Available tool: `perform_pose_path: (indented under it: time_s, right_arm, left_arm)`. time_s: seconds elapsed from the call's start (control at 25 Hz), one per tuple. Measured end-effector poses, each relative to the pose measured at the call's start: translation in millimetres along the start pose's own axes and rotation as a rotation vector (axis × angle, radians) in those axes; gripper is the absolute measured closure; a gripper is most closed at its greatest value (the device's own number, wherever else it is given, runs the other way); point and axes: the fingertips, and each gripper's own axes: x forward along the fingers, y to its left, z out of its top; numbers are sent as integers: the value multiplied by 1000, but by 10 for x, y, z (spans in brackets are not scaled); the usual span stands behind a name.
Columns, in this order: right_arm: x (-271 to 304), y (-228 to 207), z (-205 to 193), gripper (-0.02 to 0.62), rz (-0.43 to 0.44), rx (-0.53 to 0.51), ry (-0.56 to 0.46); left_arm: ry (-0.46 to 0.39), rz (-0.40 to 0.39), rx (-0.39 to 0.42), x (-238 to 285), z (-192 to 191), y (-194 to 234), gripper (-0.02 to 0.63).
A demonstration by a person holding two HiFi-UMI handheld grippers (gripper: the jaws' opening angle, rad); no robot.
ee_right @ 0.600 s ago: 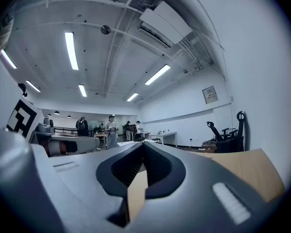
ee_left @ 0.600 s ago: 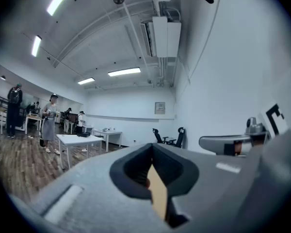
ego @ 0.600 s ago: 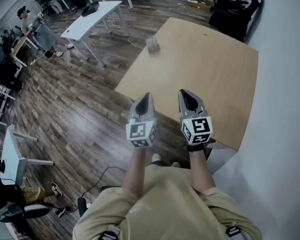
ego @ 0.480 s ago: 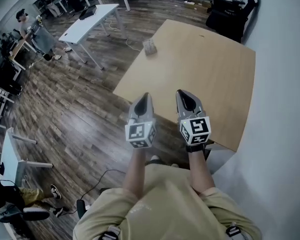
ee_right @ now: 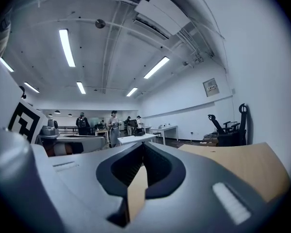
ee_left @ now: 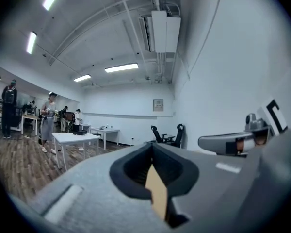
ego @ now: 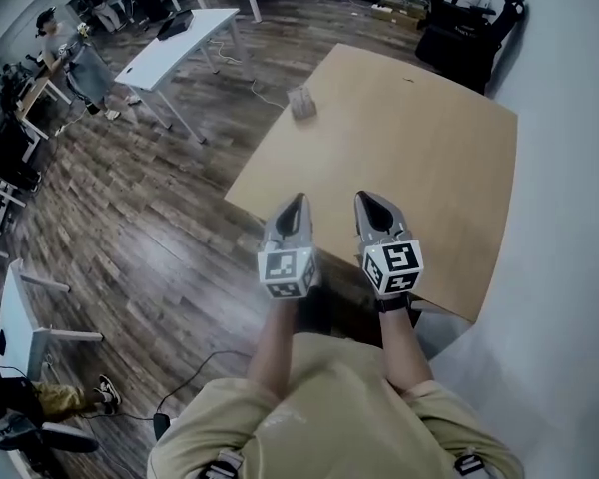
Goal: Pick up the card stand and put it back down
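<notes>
From the head view, the card stand [ego: 301, 103] sits well ahead of both grippers, almost straight beyond the left gripper [ego: 297, 204] and further to the left of the right gripper [ego: 368, 202], so the left is nearer. It stands at the far left edge of the tabletop [ego: 429, 158] and is too small to show its long axis. Both grippers hover level by the near edge. Wood floor [ego: 150, 198] lies left of them, with white desks [ego: 175, 40] beyond and a black chair [ego: 464, 28] past the far corner.

In the left gripper view, the fingers [ee_left: 102, 193] are closed together, empty; the stand is not in sight.

In the right gripper view, the fingers [ee_right: 194, 198] are likewise closed on nothing, with bare tabletop to their right.
</notes>
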Motion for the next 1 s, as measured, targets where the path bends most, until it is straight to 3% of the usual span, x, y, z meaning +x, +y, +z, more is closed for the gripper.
perform_pose_path:
  time_s: [0.08, 0.24, 0.4, 0.48, 0.72, 0.92, 1.0]
  right_arm:
    - [249, -25, -7, 590, -2, -12, 14]
    - [860, -105, -17, 591, -6, -32, 50]
    - [1618, -122, 81, 591, 4, -29, 65]
    - [1990, -145, 155, 591, -2, -22, 67]
    - [2916, -197, 48, 591, -14, 4, 69]
    - [3371, -261, -359, 591, -13, 9, 156]
    - [3438, -350, -525, 591, -23, 11, 195]
  left_arm:
    - [13, -34, -12, 216, -56, 109, 603]
    - [21, -218, -18, 717, -70, 211, 603]
    - [-126, -279, -71, 1144, 303, 691, 603]
    - [-142, -265, -81, 1345, 389, 1024, 603]
    - [-50, -227, -56, 1893, 98, 1905, 603]
    - [44, -258, 17, 2351, -463, 2258, 603]
    - [90, -278, 1, 2495, -718, 2319, 603]
